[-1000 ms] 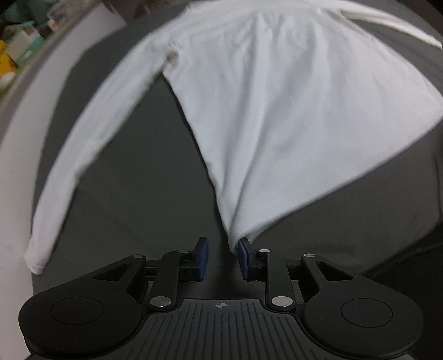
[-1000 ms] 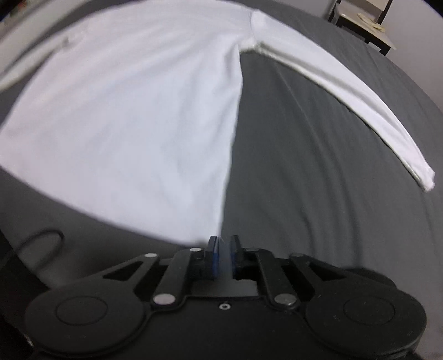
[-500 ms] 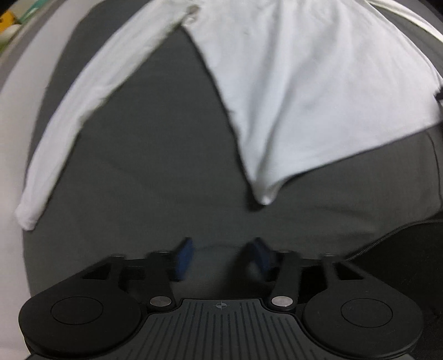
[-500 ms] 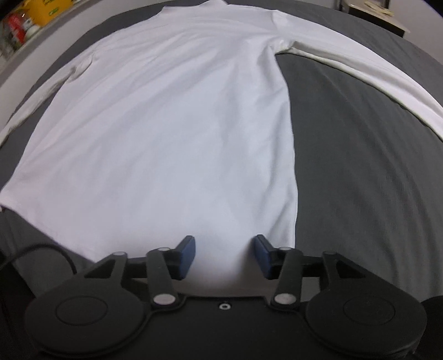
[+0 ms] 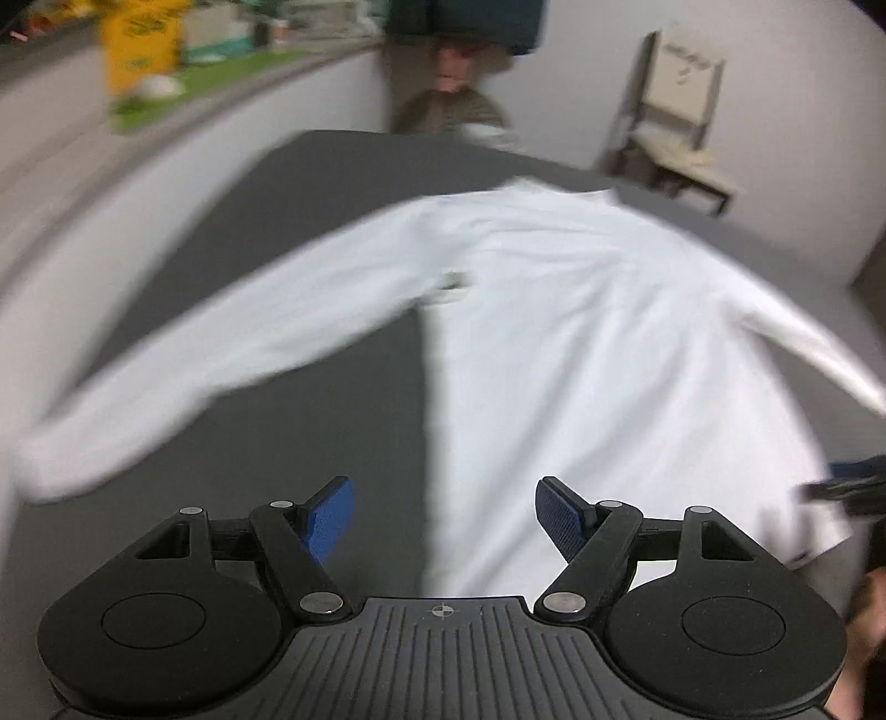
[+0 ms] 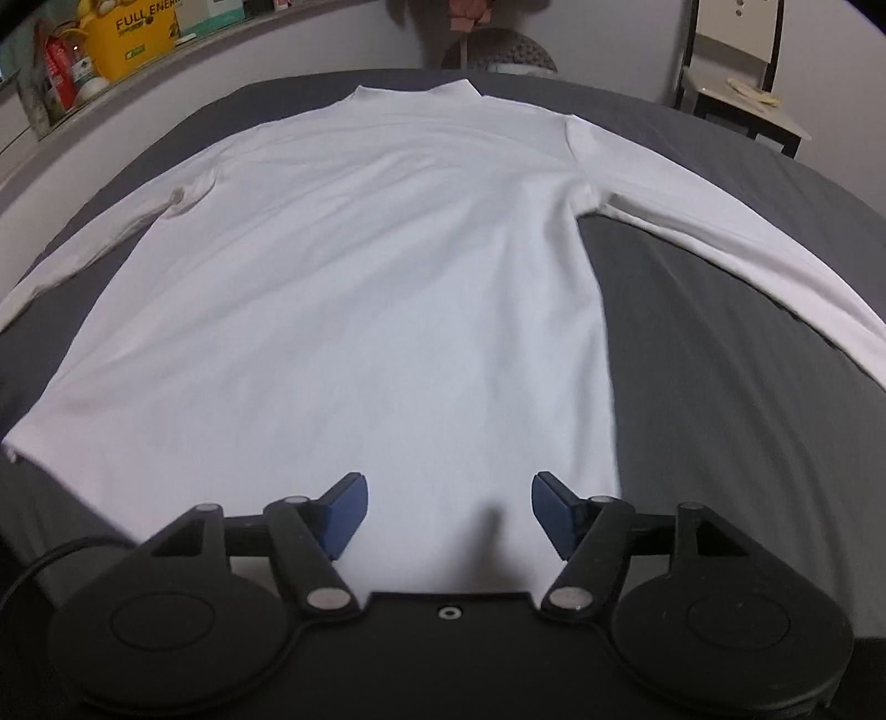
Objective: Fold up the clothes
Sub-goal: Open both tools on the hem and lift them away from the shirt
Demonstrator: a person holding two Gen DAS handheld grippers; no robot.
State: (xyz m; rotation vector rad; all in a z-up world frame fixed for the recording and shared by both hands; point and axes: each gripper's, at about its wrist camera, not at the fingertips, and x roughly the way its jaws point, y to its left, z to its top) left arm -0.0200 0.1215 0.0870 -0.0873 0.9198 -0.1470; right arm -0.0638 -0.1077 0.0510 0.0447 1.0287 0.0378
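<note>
White cotton-looking fabric fills both views: a long-sleeved shirt (image 6: 354, 266) lies flat on a dark grey bed cover (image 6: 736, 354), neck away from the cameras, hem nearest them, both sleeves stretched out to the sides. In the right wrist view the right gripper (image 6: 446, 509) hovers over the hem near the shirt's right-hand side edge, its blue-padded fingers (image 6: 346, 507) spread wide apart with nothing between them but the cloth lying below. In the left wrist view, which is blurred, the left gripper (image 5: 443, 515) is likewise spread wide, pinching nothing; it sits over the shirt's (image 5: 581, 343) left side edge, with one blue pad over the grey bed cover (image 5: 310, 421) and the other over the white fabric. A small greyish mark or tag (image 5: 454, 282) shows near the left armpit seam, too blurred to read. At the far right edge of that view a dark piece of the other tool (image 5: 853, 487) reaches over the hem corner. On a ledge behind the bed stands a yellow container (image 6: 135, 36) printed with the words "FULL ENER…", the rest cut off; beside it a red canister (image 6: 58, 66) carries a label too small to read. A pale wooden chair (image 6: 736, 61) stands at the far right corner.
</note>
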